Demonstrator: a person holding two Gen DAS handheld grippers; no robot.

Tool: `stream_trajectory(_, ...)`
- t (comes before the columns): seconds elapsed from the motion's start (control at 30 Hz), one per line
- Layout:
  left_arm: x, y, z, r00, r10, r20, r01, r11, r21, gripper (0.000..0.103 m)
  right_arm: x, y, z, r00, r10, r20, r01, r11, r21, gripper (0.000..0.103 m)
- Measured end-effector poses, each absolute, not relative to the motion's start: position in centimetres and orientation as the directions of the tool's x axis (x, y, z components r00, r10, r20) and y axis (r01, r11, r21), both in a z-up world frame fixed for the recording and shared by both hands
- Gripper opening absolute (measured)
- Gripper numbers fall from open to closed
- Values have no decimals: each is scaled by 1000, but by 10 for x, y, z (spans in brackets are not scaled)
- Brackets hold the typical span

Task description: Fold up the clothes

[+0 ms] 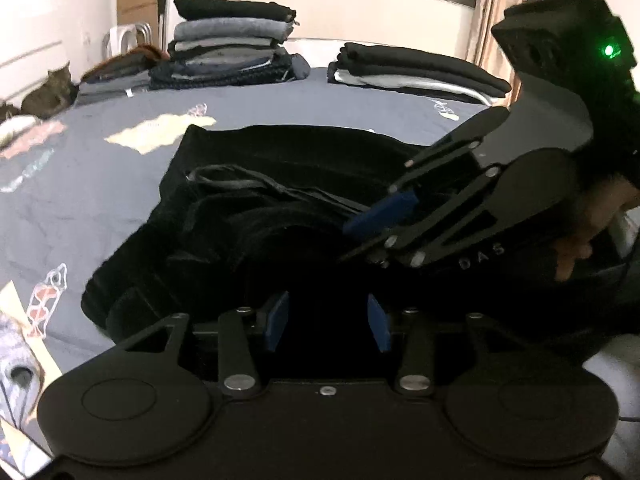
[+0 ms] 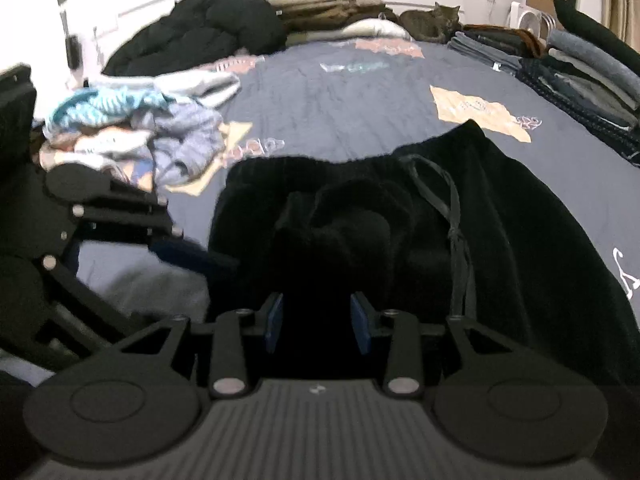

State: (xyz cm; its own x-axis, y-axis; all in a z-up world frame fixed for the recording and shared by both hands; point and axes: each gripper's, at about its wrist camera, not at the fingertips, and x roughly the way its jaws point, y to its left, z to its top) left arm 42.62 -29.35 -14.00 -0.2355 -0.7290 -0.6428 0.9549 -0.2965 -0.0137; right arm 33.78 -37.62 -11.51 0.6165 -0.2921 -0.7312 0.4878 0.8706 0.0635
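Between both pairs of jaws, black drawstring trousers [image 1: 280, 184] are bunched on the bed [image 1: 100, 184].

Dark cloth fills the gap of the left gripper [image 1: 328, 326], its blue pads [image 1: 278, 322] apart, seemingly clamped on a hem; firm contact cannot be told. The right gripper [image 2: 318, 326] is likewise filled by a raised fold, apparently pinched for turning over. Ahead of the jaws the waistband and drawstring [image 2: 452, 216] are spread flat.

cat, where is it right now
The cat lies at the far head end of the bed in the right wrist view, beside the folded clothes stacks.
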Motion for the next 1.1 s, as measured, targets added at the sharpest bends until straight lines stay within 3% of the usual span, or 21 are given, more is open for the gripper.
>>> stream_trajectory(0.2, 423, -300, -152, -227, -729, -646, 953, -304, 8, 39, 333, -378, -108, 609, -296, -736, 514, 854, 81, 12)
stream_trajectory(0.27, 425, -299, -150, -248, -734, -633, 951, -309, -15, 13, 331, -380, -105, 617, -292, -731, 523, 846, 104, 12)
stream_trajectory(0.33, 433, -298, -147, -254, -744, -617, 958, -280, -57, 10, 326, -384, -100, 637, -284, -716, 539, 829, 150, 12)
stream_trajectory(0.57, 461, -309, -135, -294, -777, -558, 952, -183, -246, 9, 314, -393, -89, 670, -288, -684, 570, 790, 225, 12)
stream_trajectory(0.77, 446, -331, -140, -385, -754, -532, 918, -251, -308, 8, 312, -389, -76, 672, -291, -681, 564, 797, 217, 12)
stream_trajectory(0.9, 436, -346, -144, -444, -736, -512, 890, -295, -348, 8, 306, -396, -79, 601, -321, -732, 597, 789, 145, 12)
stream_trajectory(1.1, 417, -360, -150, -505, -682, -530, 863, -385, -327, 6, 295, -401, -86, 563, -338, -754, 610, 785, 104, 12)
